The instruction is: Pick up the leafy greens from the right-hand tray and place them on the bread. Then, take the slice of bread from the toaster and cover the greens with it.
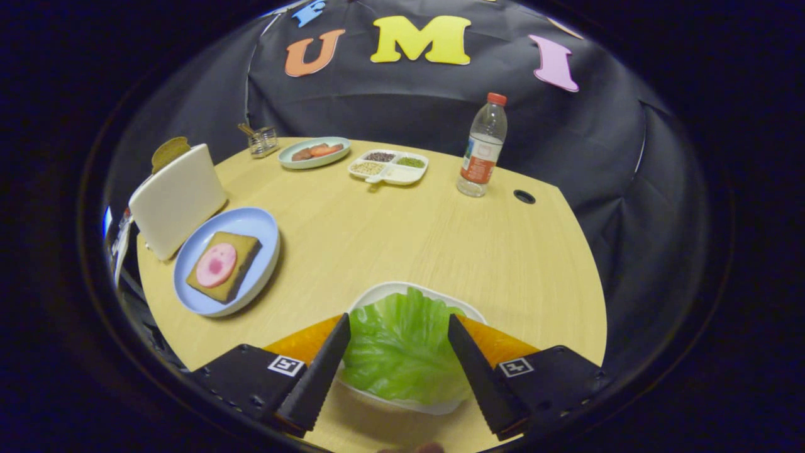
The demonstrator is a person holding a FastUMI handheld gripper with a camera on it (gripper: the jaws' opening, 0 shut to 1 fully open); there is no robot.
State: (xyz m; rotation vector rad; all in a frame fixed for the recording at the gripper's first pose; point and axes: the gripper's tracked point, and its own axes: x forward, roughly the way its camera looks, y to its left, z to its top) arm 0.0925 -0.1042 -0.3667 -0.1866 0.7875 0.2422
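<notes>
The claw (397, 327) is held spread wide, its fingers either side of the leafy greens (402, 349), which lie in a white tray (383, 292) between them; nothing is gripped yet. A shallow pinch could tear the thin leaf or let it slip. Further off, the bread (225, 265) with a pink slice waits on a blue plate (251, 220), beside the toaster (177, 198). Across the open bench (402, 233), a bottle (482, 148) and dishes are set well apart.

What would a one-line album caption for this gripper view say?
Open tongs straddle the lettuce leaf in its white tray, with the bread waiting on the blue plate beside the toaster.
</notes>
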